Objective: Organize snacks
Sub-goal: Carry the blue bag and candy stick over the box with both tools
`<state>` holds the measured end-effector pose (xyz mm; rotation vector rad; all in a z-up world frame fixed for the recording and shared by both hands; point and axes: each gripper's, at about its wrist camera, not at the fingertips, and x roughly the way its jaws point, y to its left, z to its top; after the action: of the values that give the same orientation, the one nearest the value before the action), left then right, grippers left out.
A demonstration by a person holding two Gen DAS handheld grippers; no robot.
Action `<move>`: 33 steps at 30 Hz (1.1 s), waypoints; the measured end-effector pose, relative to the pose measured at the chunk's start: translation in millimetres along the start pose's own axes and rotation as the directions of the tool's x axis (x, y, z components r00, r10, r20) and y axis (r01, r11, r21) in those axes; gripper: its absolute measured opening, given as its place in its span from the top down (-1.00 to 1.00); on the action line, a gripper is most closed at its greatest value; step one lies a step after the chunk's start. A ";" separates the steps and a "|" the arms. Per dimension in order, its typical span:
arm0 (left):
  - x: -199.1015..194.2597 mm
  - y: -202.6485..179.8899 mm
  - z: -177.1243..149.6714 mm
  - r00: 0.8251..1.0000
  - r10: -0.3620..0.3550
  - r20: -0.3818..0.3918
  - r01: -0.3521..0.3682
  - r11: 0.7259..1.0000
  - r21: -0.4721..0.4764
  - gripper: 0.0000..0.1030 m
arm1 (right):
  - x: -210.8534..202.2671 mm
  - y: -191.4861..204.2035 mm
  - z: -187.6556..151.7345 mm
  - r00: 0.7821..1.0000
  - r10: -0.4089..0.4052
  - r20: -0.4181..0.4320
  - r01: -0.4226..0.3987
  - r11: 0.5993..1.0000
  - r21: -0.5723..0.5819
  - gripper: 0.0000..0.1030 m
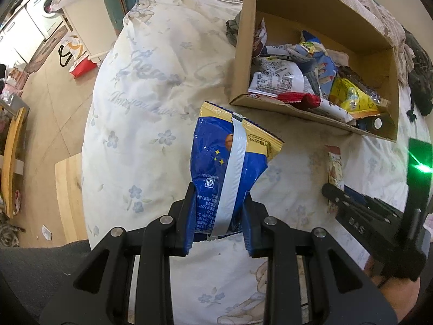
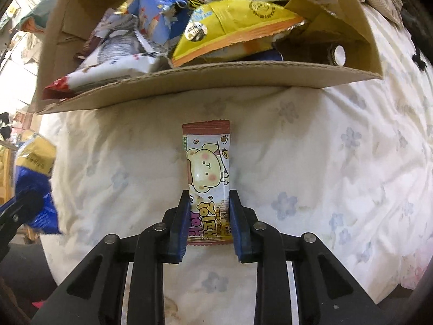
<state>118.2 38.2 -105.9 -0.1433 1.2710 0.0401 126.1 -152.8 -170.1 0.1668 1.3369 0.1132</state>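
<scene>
My left gripper (image 1: pixel 219 189) is shut on a blue and gold snack bag (image 1: pixel 216 157) with a white seam strip, held above the quilt. My right gripper (image 2: pixel 208 195) is shut on a small cream snack packet (image 2: pixel 207 168) with a cartoon bear and a brown top edge; the packet (image 1: pixel 334 168) and right gripper (image 1: pixel 328 189) also show in the left wrist view. A cardboard box (image 1: pixel 245 54) with several snack bags, among them a yellow bag (image 2: pixel 230 27), stands ahead of both grippers; its front flap (image 2: pixel 216 78) is folded down. The blue bag (image 2: pixel 35 178) shows at the left of the right wrist view.
The box stands on a white quilt (image 1: pixel 140 94) with blue flowers, spread over a bed. To the left the bed drops to a floor (image 1: pixel 48 103) with a red bag (image 1: pixel 81 65), a wooden board (image 1: pixel 69 189) and a washing machine (image 1: pixel 44 8). Dark clothing (image 1: pixel 419 75) lies right of the box.
</scene>
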 end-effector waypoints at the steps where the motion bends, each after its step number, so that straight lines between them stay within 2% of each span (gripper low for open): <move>1: -0.5 0.3 0.0 1.000 0.001 0.003 -0.001 1.000 0.000 0.51 | -4.7 0.2 -1.5 1.000 0.003 0.004 -0.003 1.000 -0.001 0.46; 6: -1.5 -1.6 -1.3 0.999 0.028 0.020 -0.028 0.999 0.020 0.51 | -29.0 -11.4 -6.2 0.998 0.048 0.027 -0.049 0.999 0.020 0.46; 13: -2.8 -1.7 -2.4 0.999 0.025 0.028 -0.026 1.000 0.018 0.51 | -52.4 -22.3 -18.8 0.994 0.097 0.059 -0.100 0.994 0.052 0.46; 15: -5.7 -2.5 -3.4 0.999 0.024 0.040 -0.025 1.000 0.020 0.51 | -64.7 -21.7 -23.7 0.990 0.117 0.076 -0.122 0.991 0.062 0.46; 16: -7.3 -3.1 -3.8 0.998 0.029 0.049 -0.030 0.999 0.025 0.51 | -79.1 -24.9 -39.9 0.982 0.155 0.103 -0.165 0.982 0.090 0.46; 18: -10.3 -4.3 -5.3 0.997 0.045 0.066 -0.047 0.998 0.036 0.51 | -82.4 -28.1 -42.5 0.979 0.167 0.117 -0.180 0.978 0.102 0.46; 22: -22.7 0.1 -4.3 0.993 0.024 0.112 -0.025 1.000 0.007 0.51 | -107.9 -39.0 -51.2 0.959 0.210 0.191 -0.236 0.963 0.128 0.46; 26: -51.4 2.1 -0.4 0.977 -0.003 0.215 0.005 1.000 -0.010 0.51 | -129.2 -41.1 -51.2 0.928 0.236 0.290 -0.281 0.951 0.126 0.46; 28: -65.4 2.1 3.0 0.968 -0.017 0.249 0.021 1.000 -0.013 0.51 | -142.3 -44.0 -45.8 0.910 0.238 0.338 -0.297 0.945 0.134 0.46; 30: -79.8 3.6 9.1 0.959 -0.040 0.282 0.048 0.999 -0.020 0.51 | -156.3 -46.5 -30.8 0.883 0.261 0.390 -0.337 0.931 0.140 0.46; 33: -94.2 1.4 20.7 0.951 -0.070 0.301 0.079 0.997 -0.019 0.51 | -164.5 -49.3 -22.0 0.874 0.267 0.407 -0.345 0.930 0.131 0.46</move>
<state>109.8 46.9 -10.2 -0.2044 0.9598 0.0157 66.4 -229.3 -26.7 0.5484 0.9183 0.2045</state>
